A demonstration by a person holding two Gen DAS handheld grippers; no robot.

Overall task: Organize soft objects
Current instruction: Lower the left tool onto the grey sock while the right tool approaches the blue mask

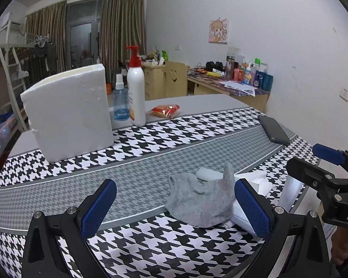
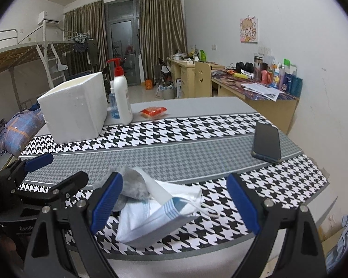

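Left gripper (image 1: pixel 175 205): my blue-padded jaws are standing wide apart, gripping nothing, hovering low over the near table edge.
Right gripper (image 2: pixel 175 202): my jaws are likewise spread wide and holding nothing.
Grey sock (image 1: pixel 203 200): it is lying crumpled on the houndstooth tablecloth (image 1: pixel 150 136), just beside my left gripper's right finger and between its two pads.
Face mask (image 2: pixel 157 210): it is resting rumpled between my right fingers, touching the sock on its left side.
Phone (image 2: pixel 266 142): it is lying flat, screen dark, farther out on the right of the cloth.
Foam box (image 1: pixel 68 113): it is standing upright far left.
Pump bottle (image 1: pixel 136 88): it is standing beside the box, with a small blue spray bottle (image 1: pixel 121 99) between them.
Red snack packet (image 1: pixel 165 110): it is lying beyond the cloth.
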